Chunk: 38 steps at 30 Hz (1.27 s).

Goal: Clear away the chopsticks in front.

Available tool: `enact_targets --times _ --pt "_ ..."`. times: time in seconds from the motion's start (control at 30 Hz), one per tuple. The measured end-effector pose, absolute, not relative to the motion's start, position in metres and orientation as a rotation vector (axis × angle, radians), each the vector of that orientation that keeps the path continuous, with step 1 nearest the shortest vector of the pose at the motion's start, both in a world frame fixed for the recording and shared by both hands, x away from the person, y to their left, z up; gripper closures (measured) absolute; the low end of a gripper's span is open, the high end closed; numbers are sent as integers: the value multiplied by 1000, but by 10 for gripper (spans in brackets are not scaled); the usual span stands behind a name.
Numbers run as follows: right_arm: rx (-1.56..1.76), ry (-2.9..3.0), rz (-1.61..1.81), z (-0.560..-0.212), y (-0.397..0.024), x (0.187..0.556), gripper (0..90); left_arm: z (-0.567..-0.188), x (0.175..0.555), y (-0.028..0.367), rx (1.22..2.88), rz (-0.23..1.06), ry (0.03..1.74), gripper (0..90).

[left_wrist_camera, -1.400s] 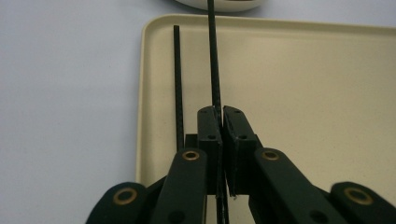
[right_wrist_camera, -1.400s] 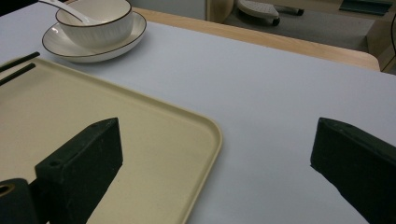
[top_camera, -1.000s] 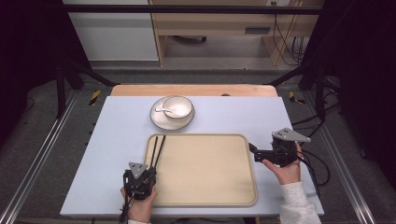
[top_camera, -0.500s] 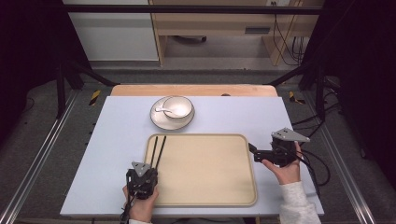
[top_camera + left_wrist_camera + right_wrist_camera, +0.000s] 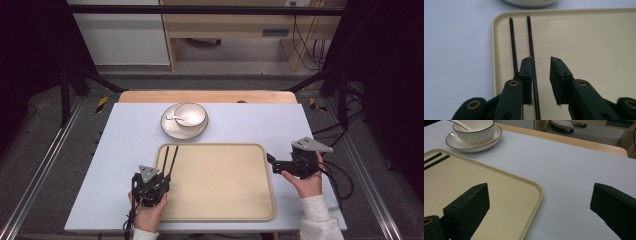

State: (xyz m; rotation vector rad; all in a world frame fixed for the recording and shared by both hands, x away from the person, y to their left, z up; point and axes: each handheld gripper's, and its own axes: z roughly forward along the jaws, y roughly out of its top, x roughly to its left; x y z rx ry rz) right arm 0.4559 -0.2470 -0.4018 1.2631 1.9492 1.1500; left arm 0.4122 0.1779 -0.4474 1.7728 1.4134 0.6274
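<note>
1. Two black chopsticks (image 5: pixel 530 45) lie side by side on the left part of a tan tray (image 5: pixel 220 185), pointing away from the person.
2. The left gripper (image 5: pixel 540 75) sits low over their near ends. Its jaws are a little apart. One chopstick runs right along the inside of the left jaw, and the other lies outside that jaw. Nothing is pinched yet. It looks lined up to grab a chopstick.
3. The right gripper (image 5: pixel 272 162) is by the tray's right edge. Its jaws are wide apart and hold nothing, with the tray's corner between them. It may be there to keep the tray from sliding.
4. Past the tray, a white bowl (image 5: pixel 190 115) with a spoon (image 5: pixel 176 118) in it sits on a plate (image 5: pixel 170 127).
5. All of it rests on a pale table (image 5: pixel 125 150).
</note>
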Motion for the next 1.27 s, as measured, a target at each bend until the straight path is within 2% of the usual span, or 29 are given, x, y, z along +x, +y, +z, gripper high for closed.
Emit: enact_targets --times 0.23,0.47,0.73,0.9,1.07,1.27 --pt "1262 1941 1157 -401 -248 455 26 -419 428 181 1795 612 1251 582" --pt "1266 1928 1166 -398 -251 454 24 -404 443 191 1875 627 1145 420" --pt "1270 1920 1169 -397 -254 453 22 -407 448 229 1874 590 1110 273" --pt "1270 1908 1157 -397 -254 453 21 -416 451 251 1843 580 1153 226" --pt "1282 1905 1160 -400 -257 454 23 -421 453 267 1833 625 1159 163" --pt "1288 1913 1149 -402 -257 455 22 -429 456 278 1839 609 1186 144"
